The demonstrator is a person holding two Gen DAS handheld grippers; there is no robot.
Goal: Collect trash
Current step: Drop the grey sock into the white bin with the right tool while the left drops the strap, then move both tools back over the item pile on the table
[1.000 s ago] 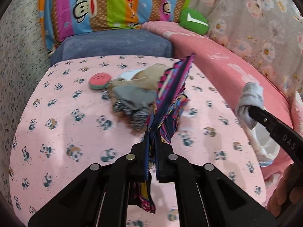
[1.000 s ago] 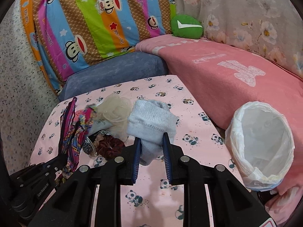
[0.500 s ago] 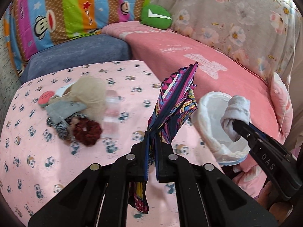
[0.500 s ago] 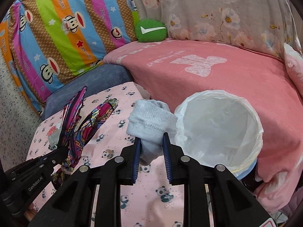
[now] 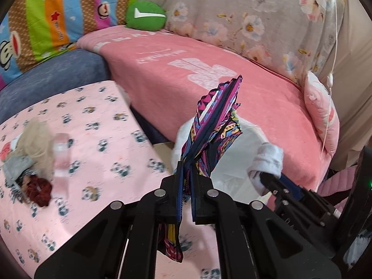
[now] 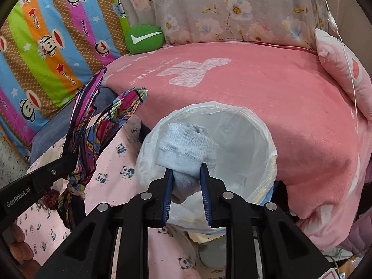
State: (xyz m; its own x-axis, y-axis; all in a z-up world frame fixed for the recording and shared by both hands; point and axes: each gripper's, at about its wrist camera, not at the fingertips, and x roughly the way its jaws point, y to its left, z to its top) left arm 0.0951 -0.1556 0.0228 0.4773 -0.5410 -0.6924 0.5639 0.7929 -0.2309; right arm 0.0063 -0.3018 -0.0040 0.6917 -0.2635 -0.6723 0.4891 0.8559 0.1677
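Observation:
My left gripper (image 5: 186,174) is shut on a multicoloured patterned cloth (image 5: 214,125) and holds it up beside the white-lined trash bin (image 5: 234,162). In the right wrist view the cloth (image 6: 102,125) hangs at the left, over the table edge. My right gripper (image 6: 186,174) is shut on a light grey sock (image 6: 186,148) and holds it over the near rim of the bin (image 6: 232,130), whose white liner looks empty inside. The sock also shows in the left wrist view (image 5: 267,160).
A pile stays on the panda-print table (image 5: 104,144): a beige fluffy item (image 5: 37,144), a dark red scrunchie (image 5: 38,188) and grey cloth (image 5: 14,165). A pink-covered bed (image 6: 267,88) lies behind the bin. A green cushion (image 6: 144,38) sits at the back.
Both grippers have swung right, away from the pile toward the bin. The sock now hangs over the bin's rim and the patterned cloth is next to it.

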